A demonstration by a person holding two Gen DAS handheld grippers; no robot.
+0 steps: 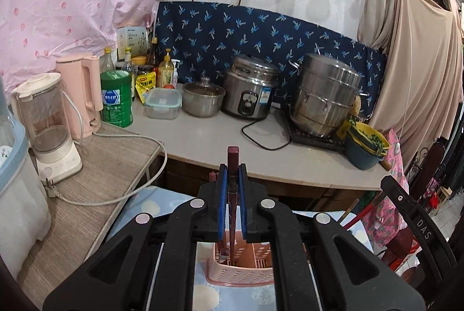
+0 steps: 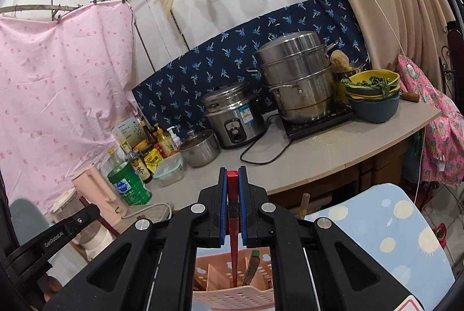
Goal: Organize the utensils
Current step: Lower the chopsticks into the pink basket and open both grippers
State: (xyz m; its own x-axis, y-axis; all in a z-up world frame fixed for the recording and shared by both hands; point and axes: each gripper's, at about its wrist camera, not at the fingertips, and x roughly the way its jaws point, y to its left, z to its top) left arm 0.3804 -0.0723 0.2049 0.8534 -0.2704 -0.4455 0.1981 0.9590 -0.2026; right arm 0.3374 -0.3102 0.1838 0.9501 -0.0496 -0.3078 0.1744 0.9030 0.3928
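Note:
My left gripper is shut on a dark maroon chopstick that stands upright, its lower end down inside a pink perforated utensil basket. Another maroon chopstick leans in the basket beside it. My right gripper is shut on a red chopstick, held upright with its tip in the same pink basket. A dark utensil with a green end stands in a neighbouring compartment. The basket sits on a blue cloth with pale suns.
The counter behind holds a rice cooker, a steel steamer on a hob, a small pot, a plastic box, bottles, a green jar, a pink kettle and a blender. Stacked bowls sit at the right.

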